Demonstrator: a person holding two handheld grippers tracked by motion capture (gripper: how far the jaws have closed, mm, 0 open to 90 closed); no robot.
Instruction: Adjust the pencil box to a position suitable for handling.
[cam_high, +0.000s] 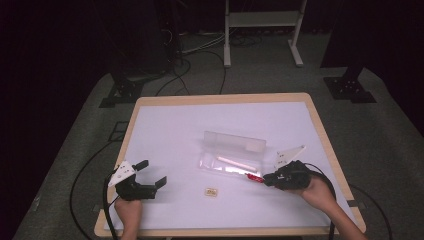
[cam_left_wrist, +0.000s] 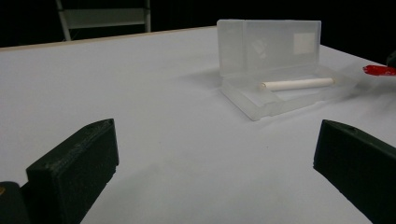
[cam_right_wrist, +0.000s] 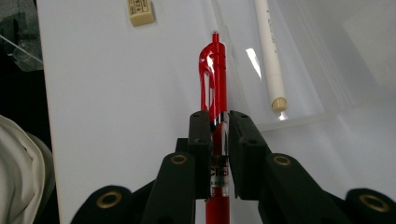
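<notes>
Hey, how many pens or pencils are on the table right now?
2. A red pen is clamped in the right claw beside the clear case; a white pencil lies inside that open case. None looks hidden.

The white-topped table (cam_high: 165, 125) carries a clear case (cam_high: 231, 156) and an eraser (cam_high: 210, 192).

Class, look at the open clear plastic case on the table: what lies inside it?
Inside the clear case lies one white pencil. Nothing else shows in its tray, and its see-through walls hide nothing.
</notes>
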